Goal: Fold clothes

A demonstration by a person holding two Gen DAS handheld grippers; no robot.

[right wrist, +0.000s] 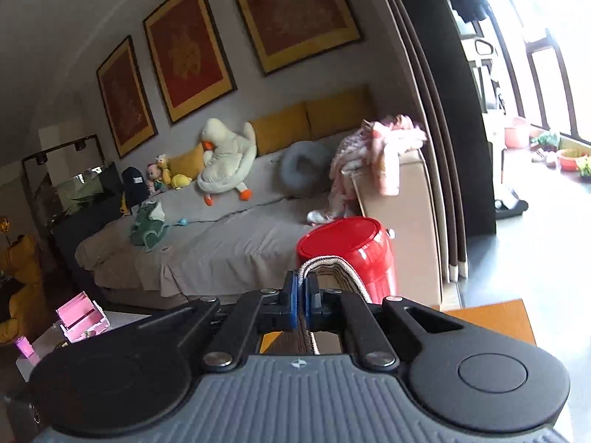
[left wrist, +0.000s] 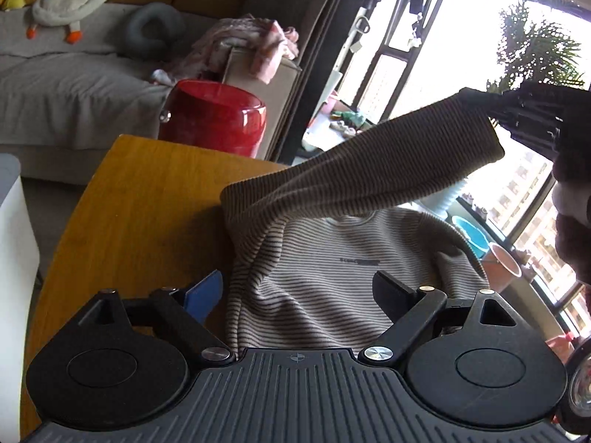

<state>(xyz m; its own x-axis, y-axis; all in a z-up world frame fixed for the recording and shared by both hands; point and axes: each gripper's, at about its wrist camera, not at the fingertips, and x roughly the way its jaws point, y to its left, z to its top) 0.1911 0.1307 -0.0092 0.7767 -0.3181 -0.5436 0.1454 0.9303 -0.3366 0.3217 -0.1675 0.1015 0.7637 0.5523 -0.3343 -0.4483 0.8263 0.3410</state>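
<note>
We count one striped sweater point(left wrist: 332, 269) on the wooden bench point(left wrist: 122, 221), and two tools. The left tool point(left wrist: 295, 295) hovers spread wide and empty above the sweater's chest. The right tool point(right wrist: 302, 297) is clamped on the sleeve cuff point(right wrist: 325, 267), lifting one sleeve point(left wrist: 369, 170); from the left wrist view its body is cropped and dim.

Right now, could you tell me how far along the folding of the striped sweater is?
Early. Done: the striped sweater lies front-up on the wooden table. In hand: the right gripper is shut on the sleeve cuff, holding the sleeve lifted across the body. The left gripper is open above the hem. Left: laying that sleeve down and every fold.
</note>
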